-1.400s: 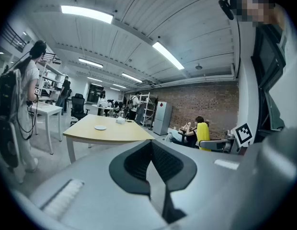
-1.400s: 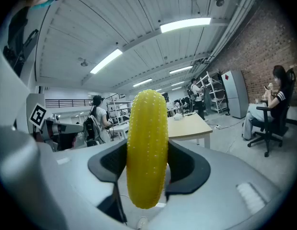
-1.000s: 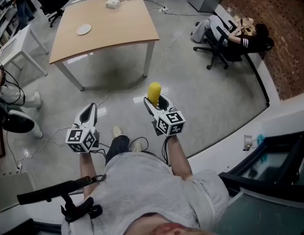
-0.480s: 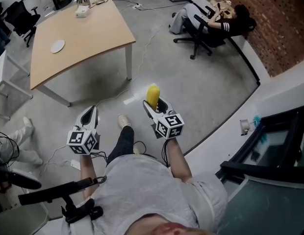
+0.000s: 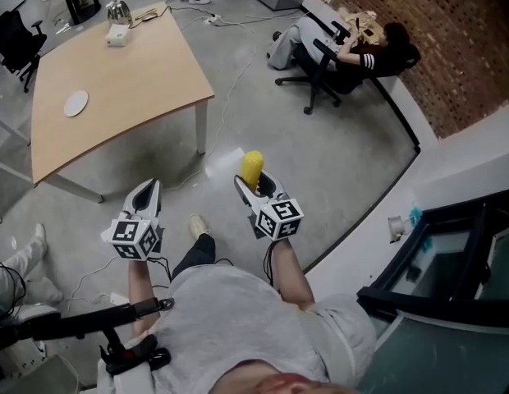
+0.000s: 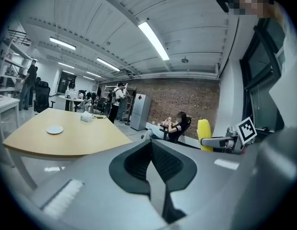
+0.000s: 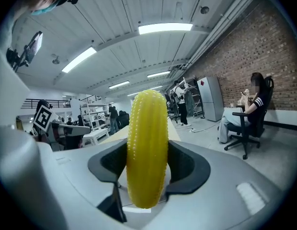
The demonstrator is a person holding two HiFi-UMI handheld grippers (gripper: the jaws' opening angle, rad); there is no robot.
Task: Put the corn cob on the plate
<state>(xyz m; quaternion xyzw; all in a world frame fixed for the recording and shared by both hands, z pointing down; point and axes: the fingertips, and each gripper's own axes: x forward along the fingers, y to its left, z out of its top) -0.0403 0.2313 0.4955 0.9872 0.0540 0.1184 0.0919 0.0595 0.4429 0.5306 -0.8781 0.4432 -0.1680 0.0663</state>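
I am pinching the knobbly yellow cob [image 5: 252, 165] in the right gripper's [image 5: 254, 181] fingers; the left gripper's [image 5: 150, 190] fingers are pressing together, empty.

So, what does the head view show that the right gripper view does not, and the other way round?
Only the head view shows the white plate lying on the wooden table. Only the right gripper view shows the ceiling lights and the jaws pressing the corn cob from both sides. Both show the right gripper holding the cob, and the seated person by the brick wall.
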